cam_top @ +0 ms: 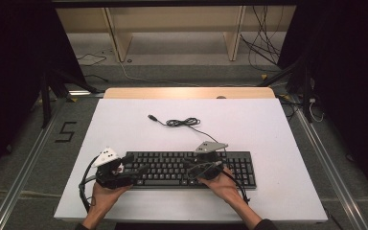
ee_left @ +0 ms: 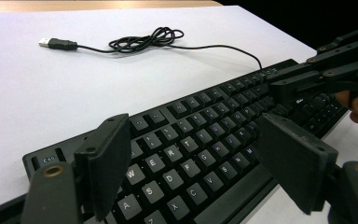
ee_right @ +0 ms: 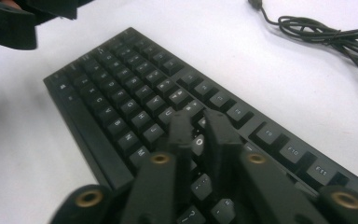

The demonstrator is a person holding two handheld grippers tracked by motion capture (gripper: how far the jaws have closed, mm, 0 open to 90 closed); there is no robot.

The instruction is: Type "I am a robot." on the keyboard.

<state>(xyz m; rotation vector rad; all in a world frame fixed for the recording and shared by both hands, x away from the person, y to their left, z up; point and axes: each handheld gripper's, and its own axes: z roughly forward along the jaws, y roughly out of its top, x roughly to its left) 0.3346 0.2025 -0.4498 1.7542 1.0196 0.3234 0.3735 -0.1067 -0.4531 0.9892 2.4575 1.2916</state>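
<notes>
The keyboard (cam_top: 190,168) lies on the tabletop (cam_top: 124,124), toward its near edge. Behind the keyboard lies its coiled cable (cam_top: 183,122), the plug (cam_top: 151,117) to the coil's left. The left gripper (cam_top: 133,166) is over the keyboard's left end, the right gripper (cam_top: 197,168) over its middle.

My right gripper (ee_right: 200,123) covers the keys beneath its closed jaws, so I cannot tell whether its tips touch the keyboard (ee_right: 135,93); at 2 o'clock the coiled cable (ee_right: 326,35) runs off the picture's edge; from above, my hands hide part of the keyboard's front row, and the key legends are too small to read.
</notes>
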